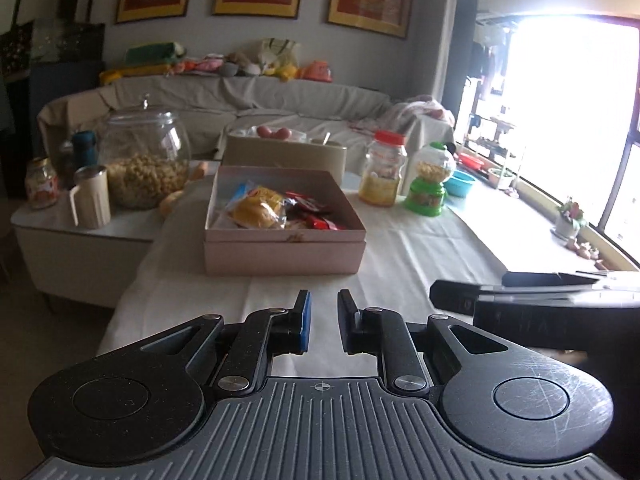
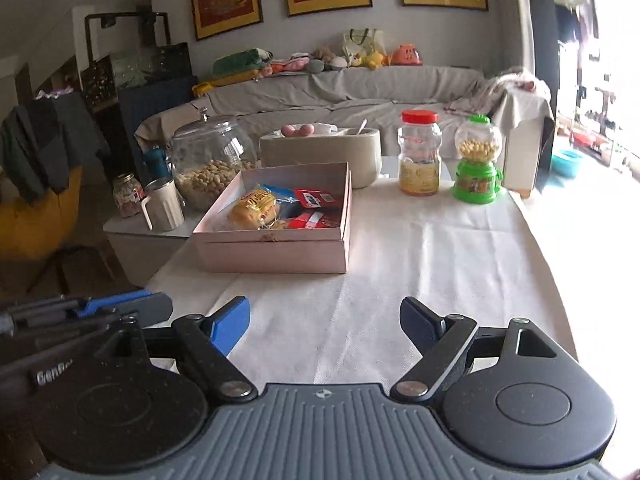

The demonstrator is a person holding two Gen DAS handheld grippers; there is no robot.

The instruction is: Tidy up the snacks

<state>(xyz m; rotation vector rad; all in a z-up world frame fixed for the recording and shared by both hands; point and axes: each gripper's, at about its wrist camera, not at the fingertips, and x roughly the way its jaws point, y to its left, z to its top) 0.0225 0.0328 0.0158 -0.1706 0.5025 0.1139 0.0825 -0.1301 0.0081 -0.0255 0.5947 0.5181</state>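
Note:
A pink box (image 1: 280,254) (image 2: 276,254) stands open on the white tablecloth and holds a yellow bun packet (image 1: 258,208) (image 2: 252,210) and red and blue snack packets (image 1: 310,210) (image 2: 314,208). My left gripper (image 1: 323,300) hovers low over the cloth in front of the box, its jaws a small gap apart and empty. My right gripper (image 2: 326,316) is wide open and empty, also short of the box. The right gripper shows at the right edge of the left wrist view (image 1: 520,296); the left gripper shows at the left edge of the right wrist view (image 2: 100,308).
Behind the box stand a beige container (image 2: 320,154), a red-lidded jar (image 2: 420,152) and a green candy dispenser (image 2: 478,160). A glass jar of peanuts (image 2: 212,160), a beige mug (image 2: 162,204) and a small jar (image 2: 128,194) sit on a lower side table at left. A covered sofa lies beyond.

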